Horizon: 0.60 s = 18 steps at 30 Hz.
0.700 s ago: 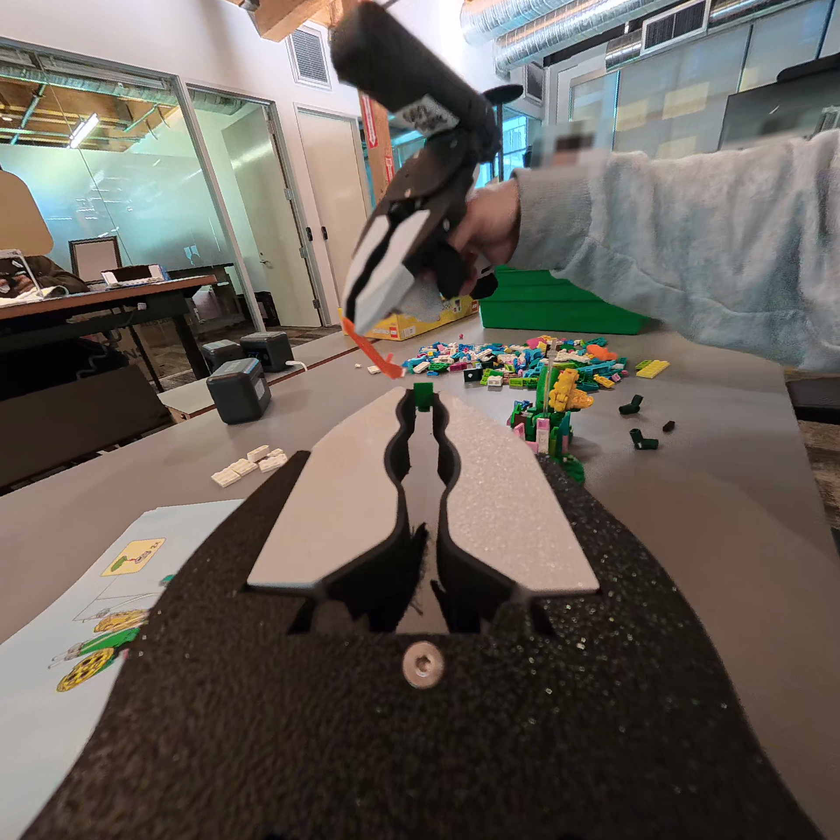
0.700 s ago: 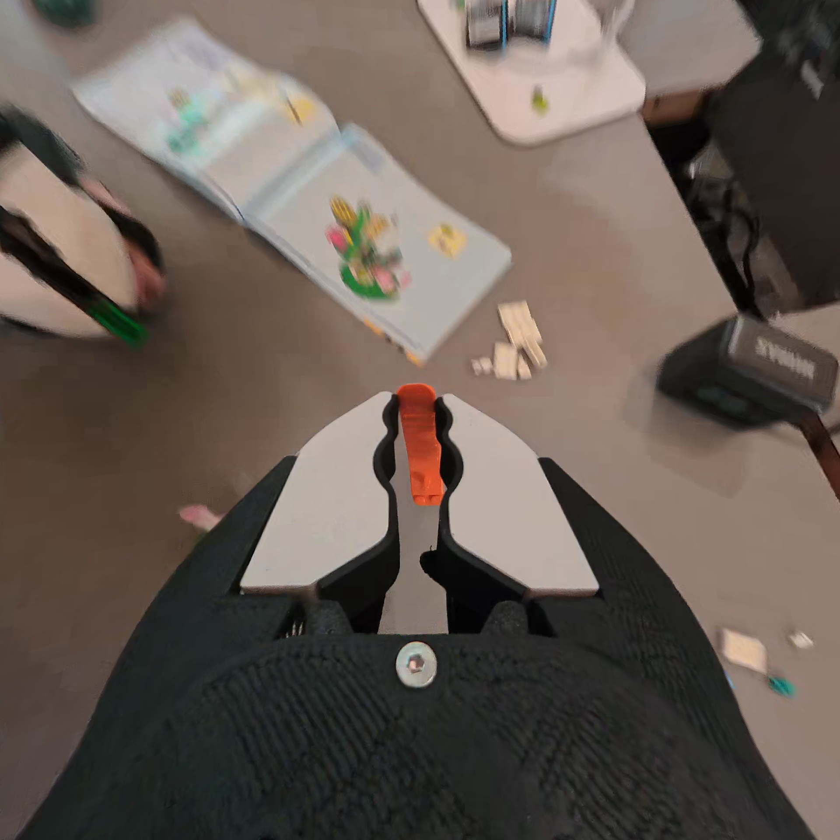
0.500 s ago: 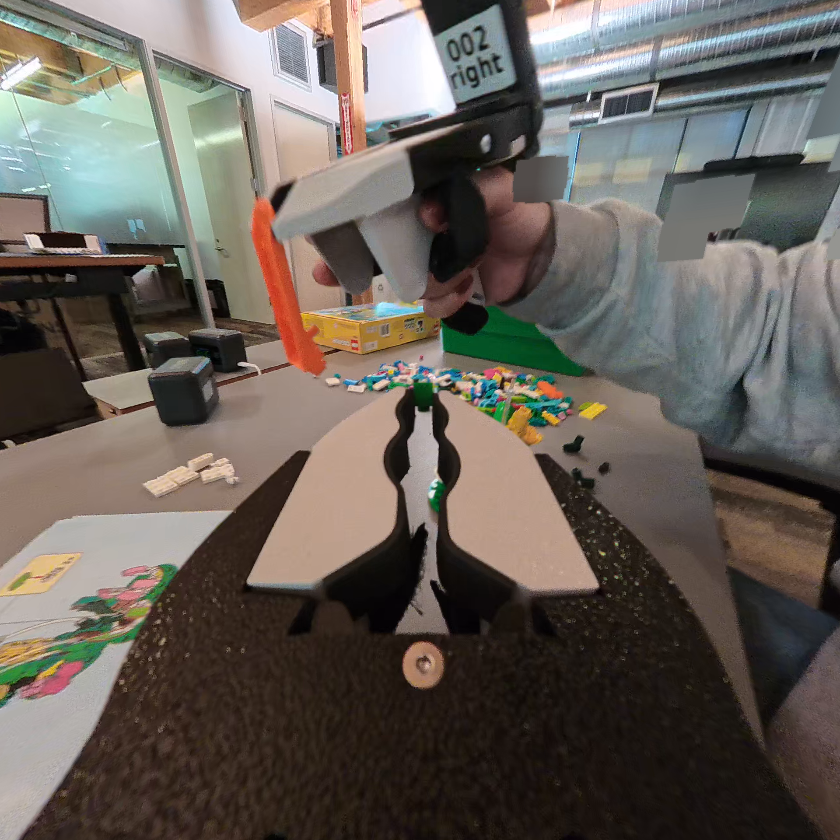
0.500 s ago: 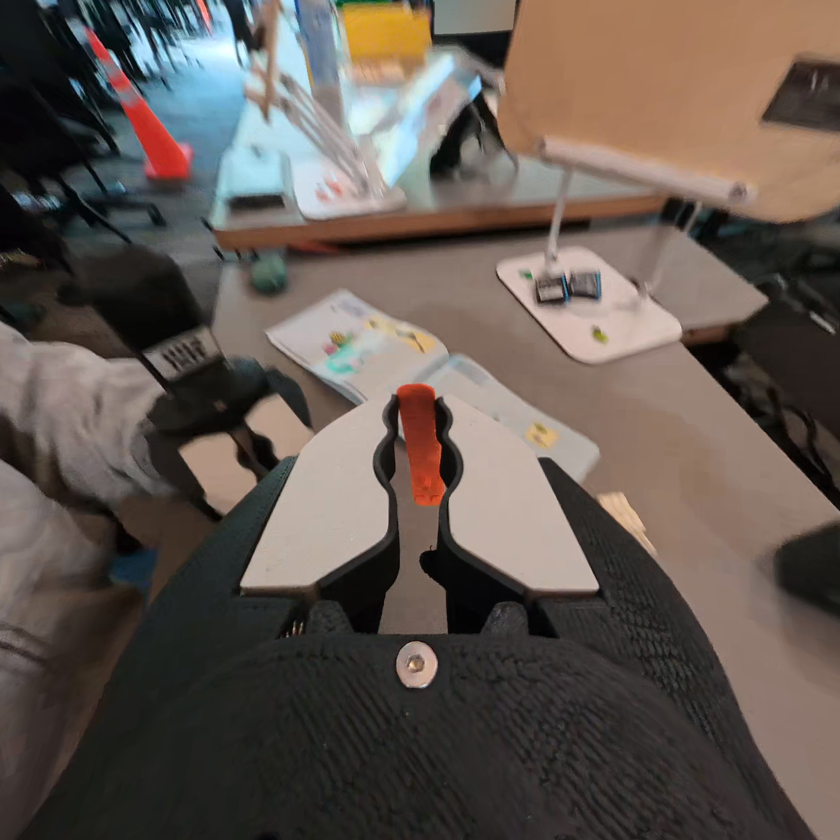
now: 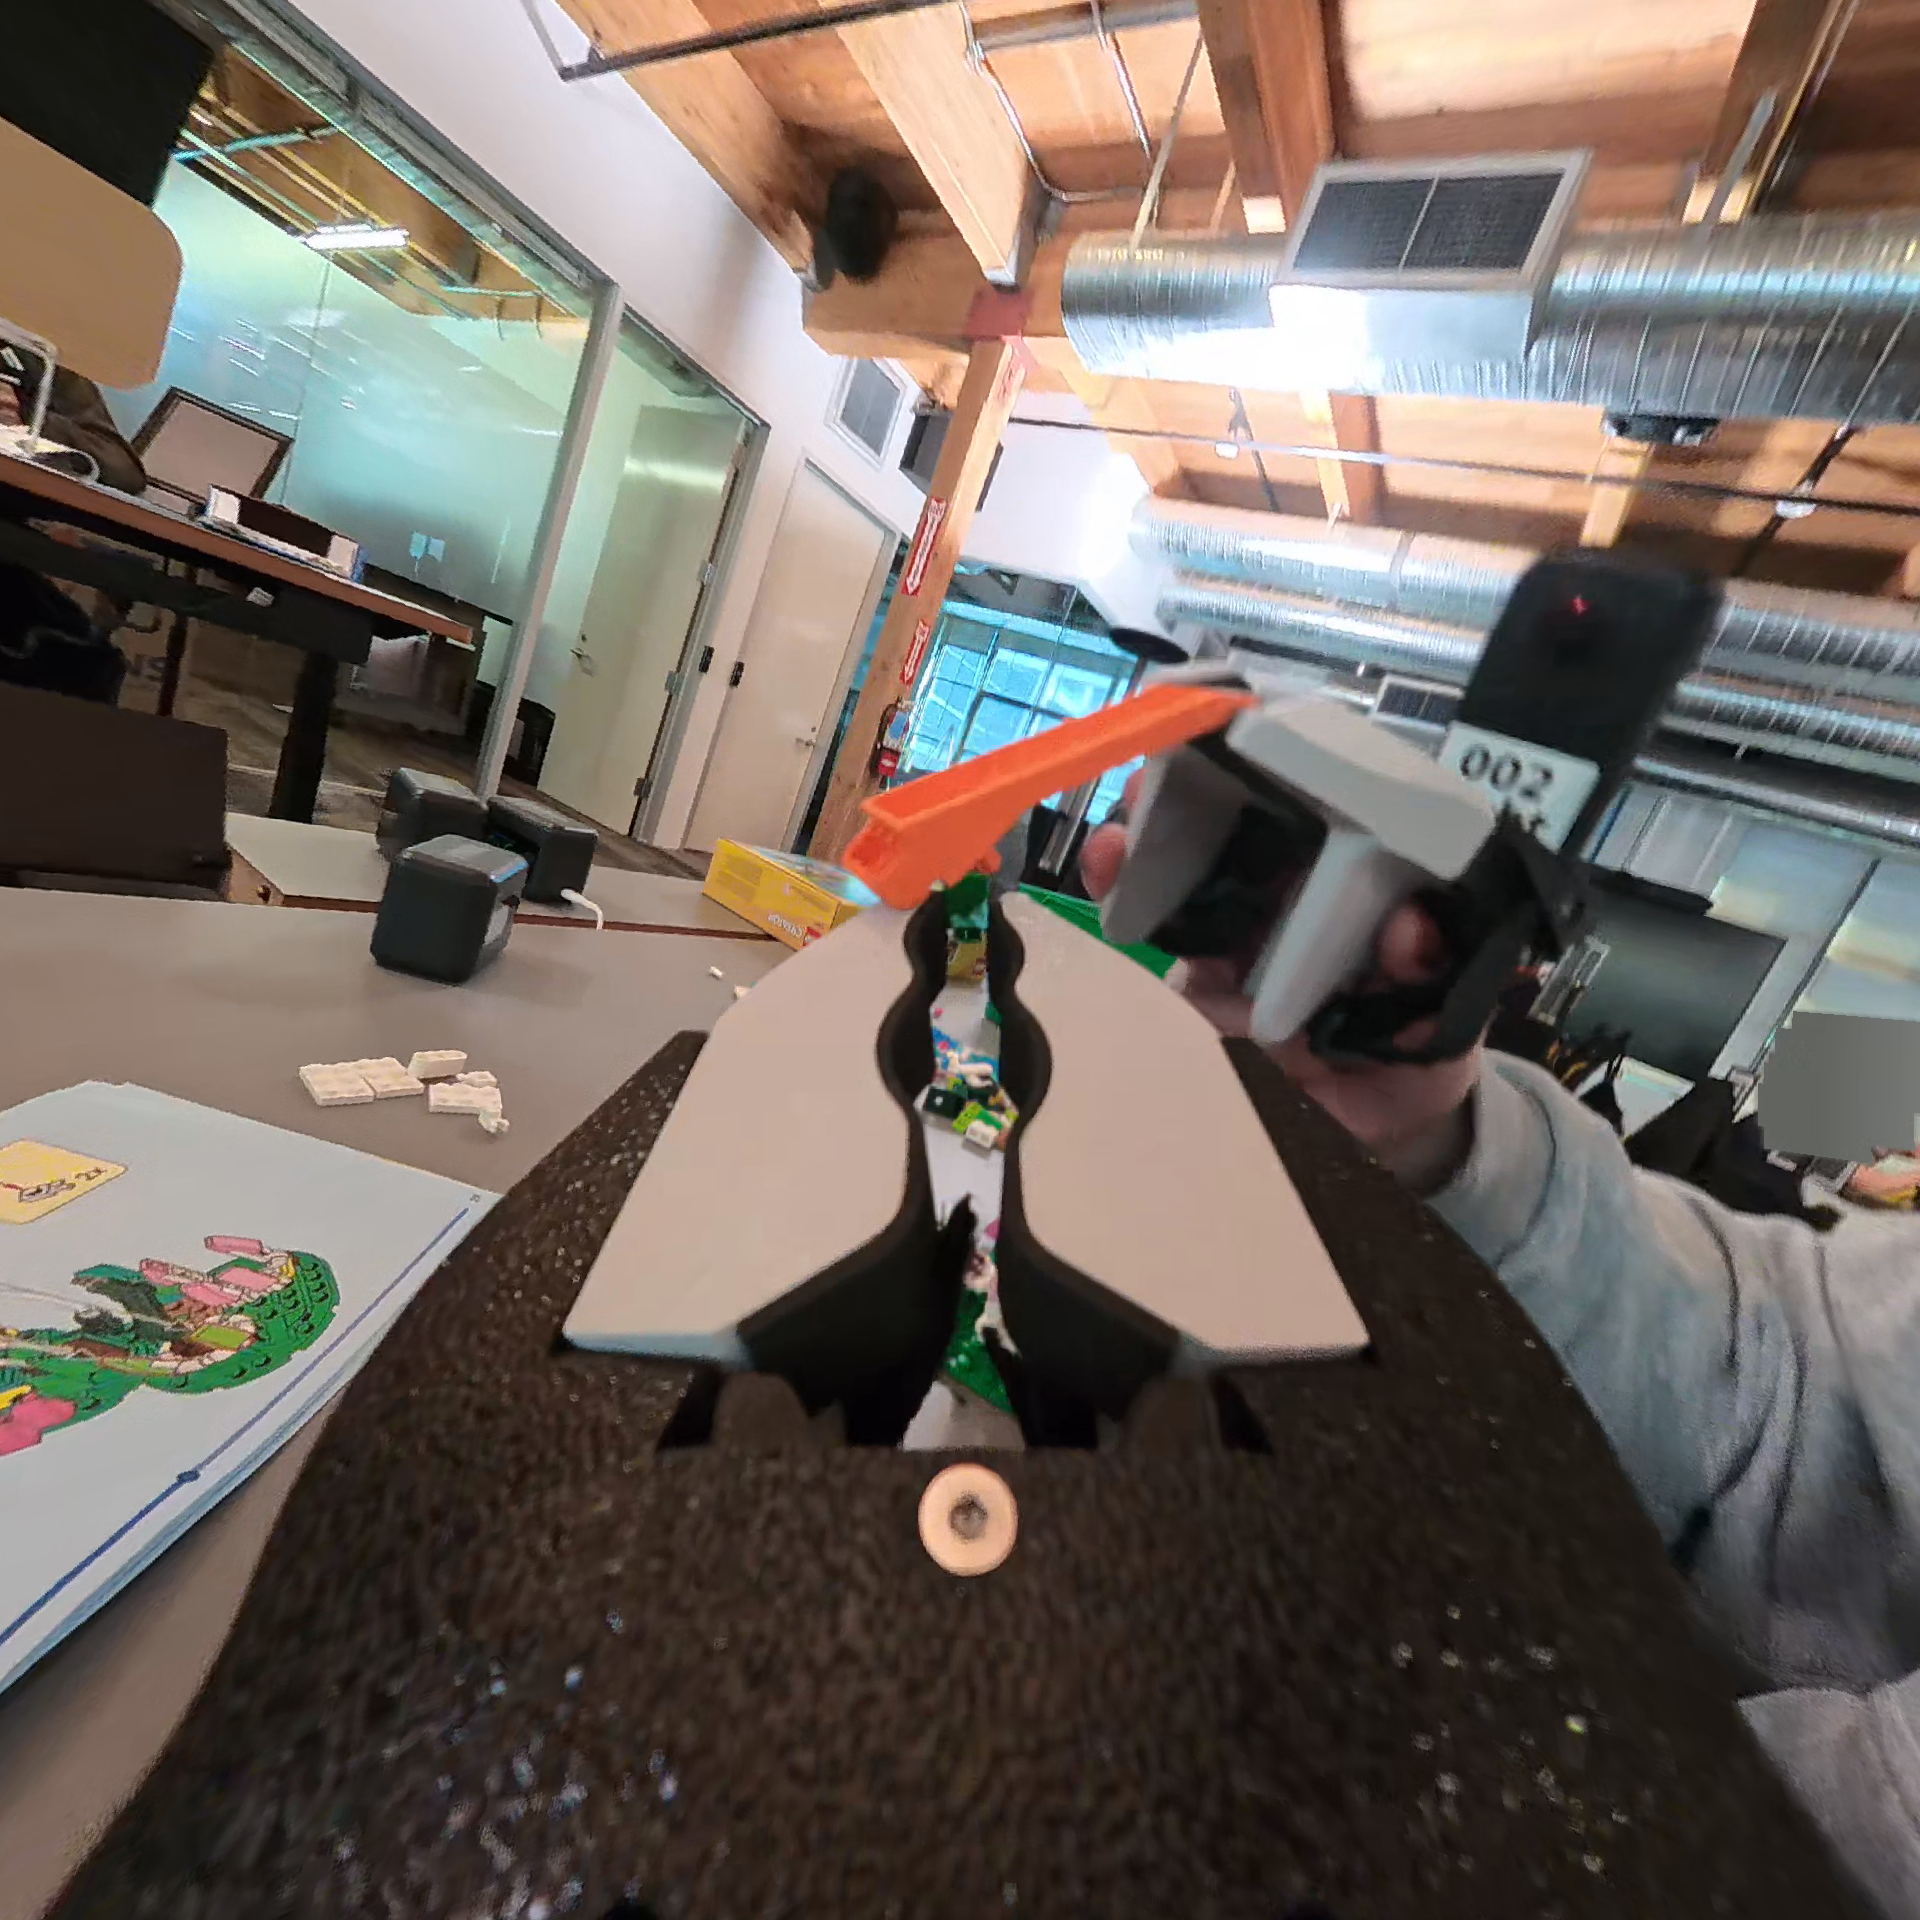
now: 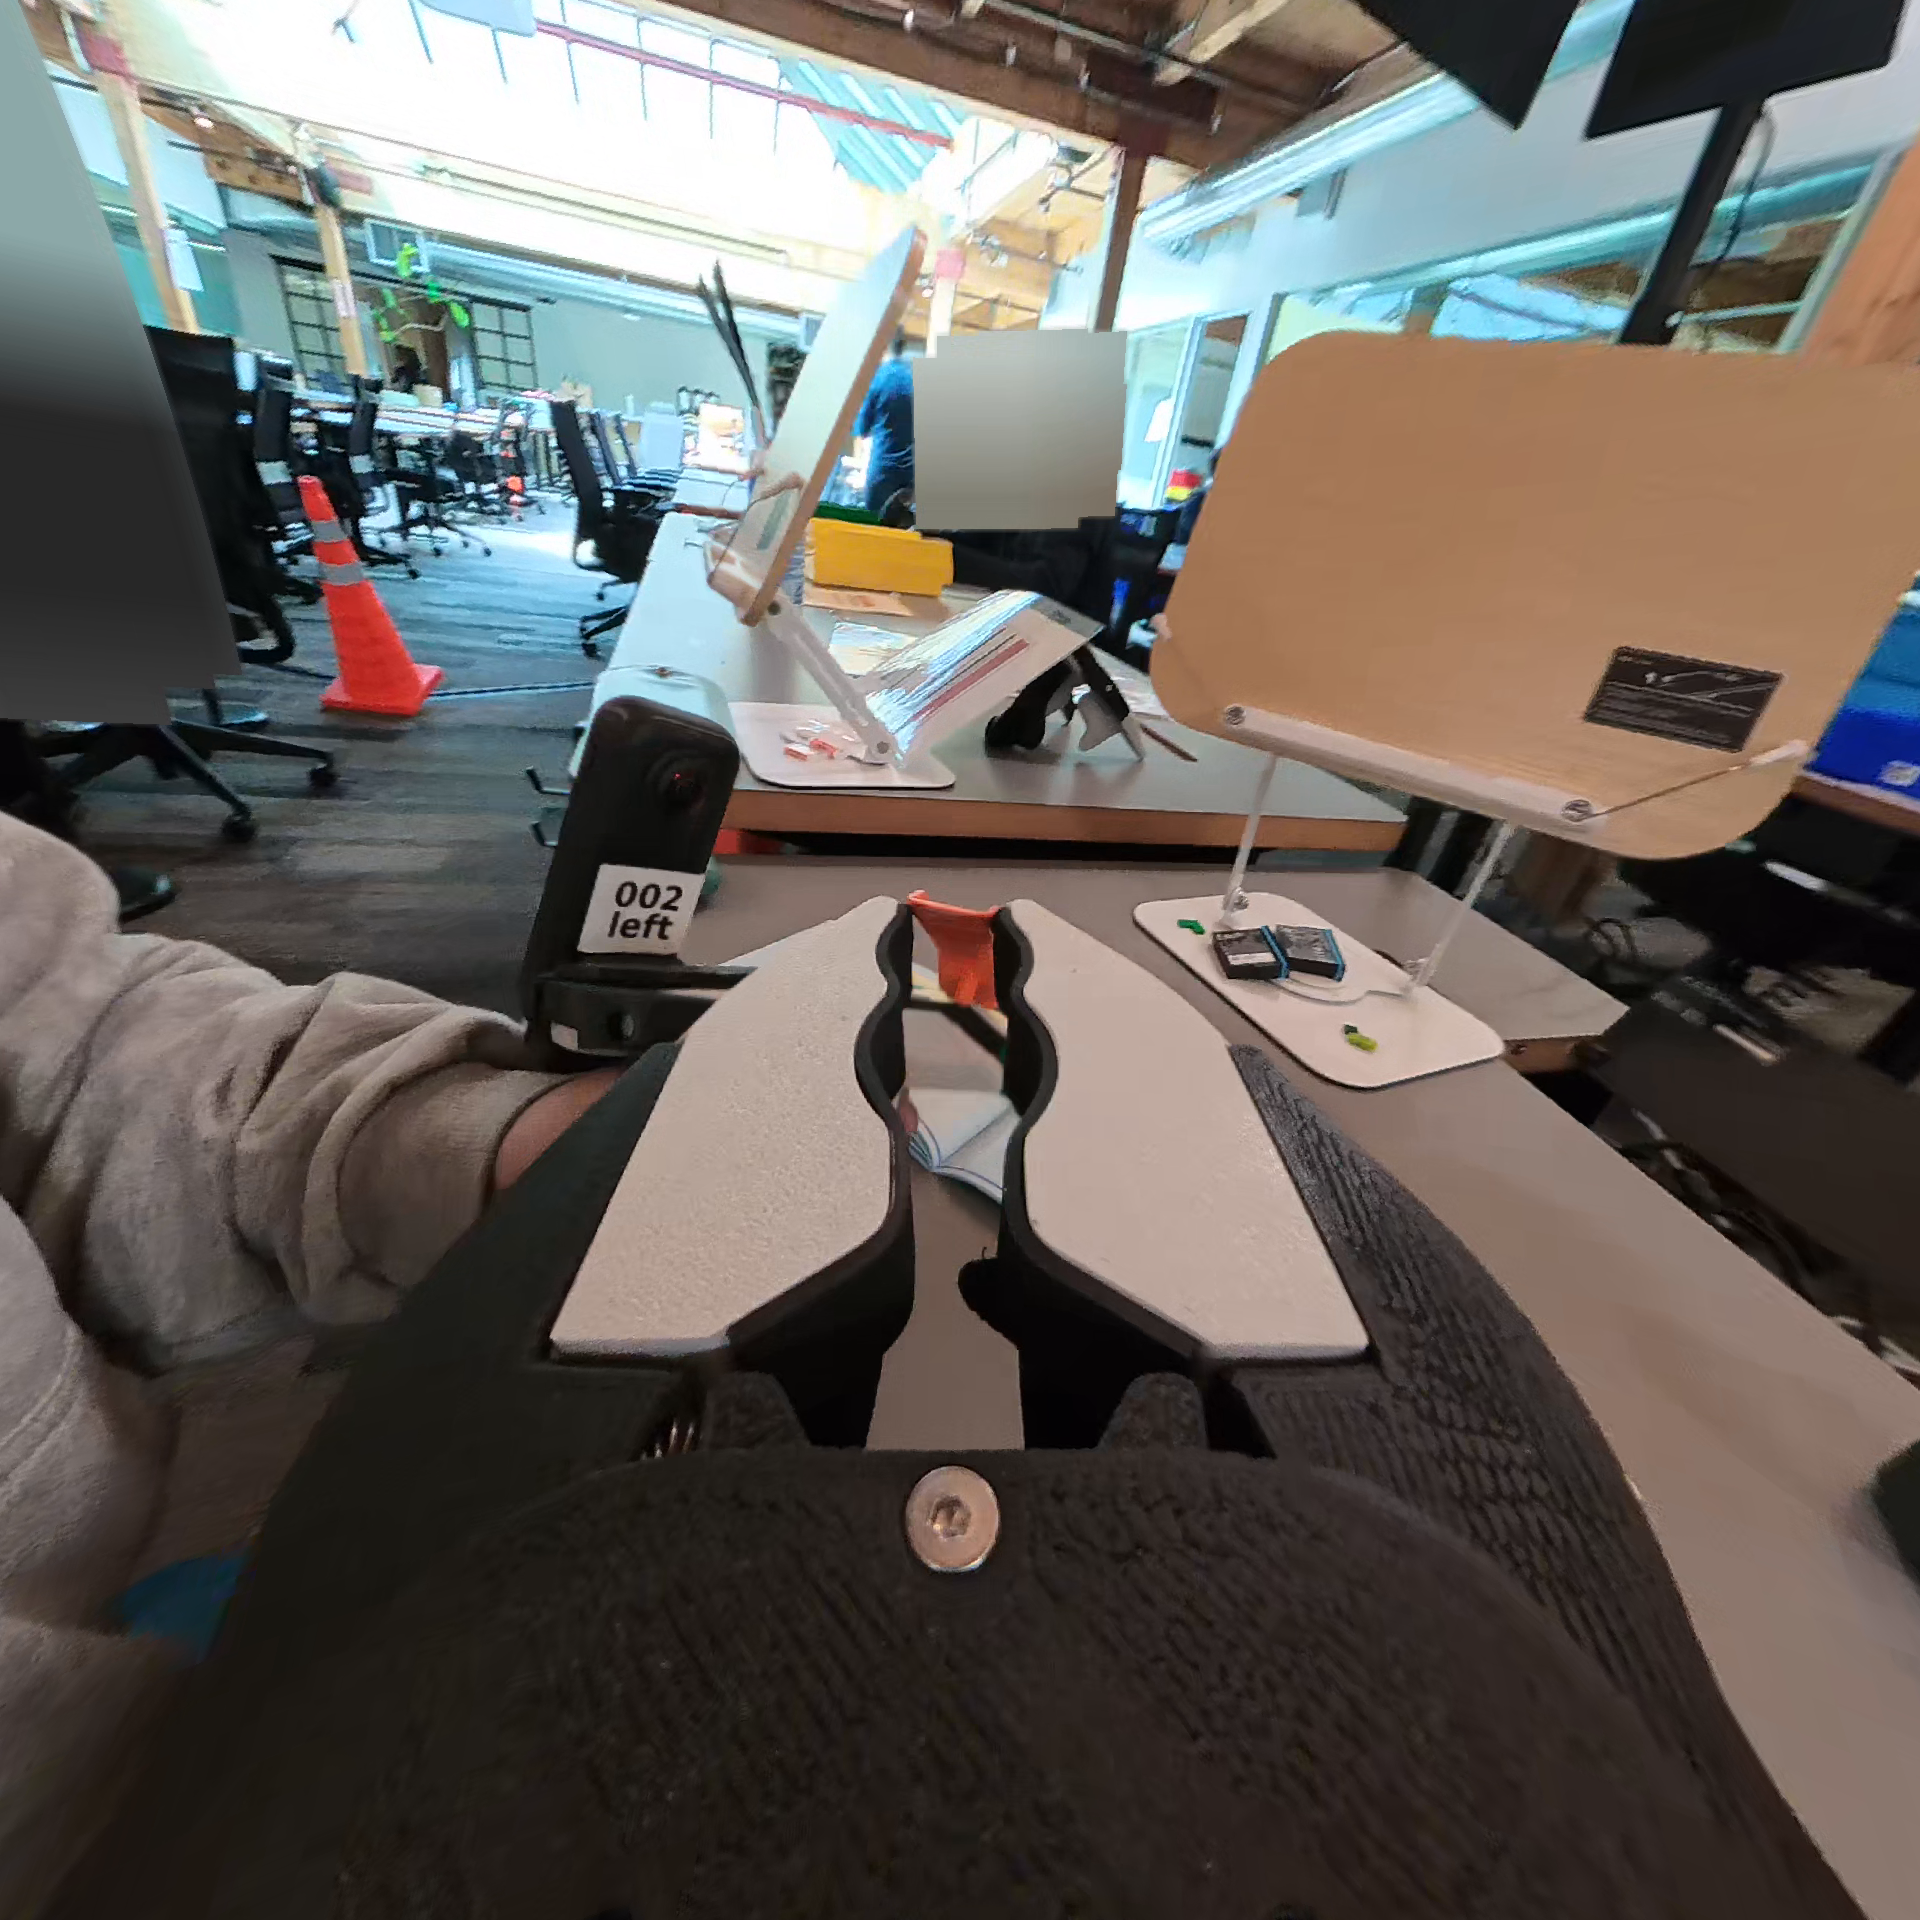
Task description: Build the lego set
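My left gripper (image 5: 968, 928) is shut on a small green piece (image 5: 972, 896) held at its fingertips, above the table. My right gripper (image 6: 954, 925) is shut on an orange brick separator (image 6: 958, 954). In the left wrist view the right gripper (image 5: 1226, 831) is held up at the right, and the separator (image 5: 1039, 790) points left and down. Its wide end lies just left of and touching or nearly touching the green piece. Loose coloured bricks (image 5: 966, 1101) and part of a green model (image 5: 966, 1351) show through the gap between the left fingers.
An open instruction booklet (image 5: 177, 1320) lies at the left, with white bricks (image 5: 400, 1081) beyond it. Black cube devices (image 5: 445, 920) and a yellow box (image 5: 774, 894) sit farther back. A wooden board on a white-based stand (image 6: 1340, 1013) is at the table's far right. There is about 5 centimeters between the tips of the two grippers.
Both grippers have tilted upward. The right gripper moved right and turned, so the separator now points left at the green piece instead of hanging down.
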Motion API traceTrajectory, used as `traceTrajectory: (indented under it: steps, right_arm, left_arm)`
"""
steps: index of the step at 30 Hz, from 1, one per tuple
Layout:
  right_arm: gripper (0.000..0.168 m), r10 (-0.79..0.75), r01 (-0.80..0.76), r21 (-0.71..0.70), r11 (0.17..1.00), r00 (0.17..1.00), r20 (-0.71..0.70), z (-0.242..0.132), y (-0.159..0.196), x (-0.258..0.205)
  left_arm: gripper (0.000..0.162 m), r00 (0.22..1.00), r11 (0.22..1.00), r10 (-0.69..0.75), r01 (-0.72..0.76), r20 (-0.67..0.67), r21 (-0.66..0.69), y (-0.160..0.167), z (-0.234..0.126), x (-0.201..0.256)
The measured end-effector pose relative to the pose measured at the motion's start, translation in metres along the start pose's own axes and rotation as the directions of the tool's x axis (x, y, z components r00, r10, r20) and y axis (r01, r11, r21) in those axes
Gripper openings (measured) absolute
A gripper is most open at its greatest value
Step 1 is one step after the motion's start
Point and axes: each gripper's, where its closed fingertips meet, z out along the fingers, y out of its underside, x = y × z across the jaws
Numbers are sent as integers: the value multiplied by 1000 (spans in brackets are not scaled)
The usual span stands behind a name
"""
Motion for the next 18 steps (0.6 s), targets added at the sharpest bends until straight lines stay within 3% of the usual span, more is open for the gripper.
traceTrajectory:
  steps: [8,14,18]
  right_arm:
    - [0,-87,102,81,991,982,-169,-15,13,-8]
    - [0,-182,173,-61,983,958,-220,-10,47,-10]
    - [0,-262,240,-113,964,923,-282,-12,48,-3]
  left_arm:
    - [7,982,980,-189,190,-21,57,-11,-5,-7]
    - [7,971,975,-218,222,98,-26,7,-7,-31]
    - [7,956,961,-268,274,117,-43,14,-10,-39]
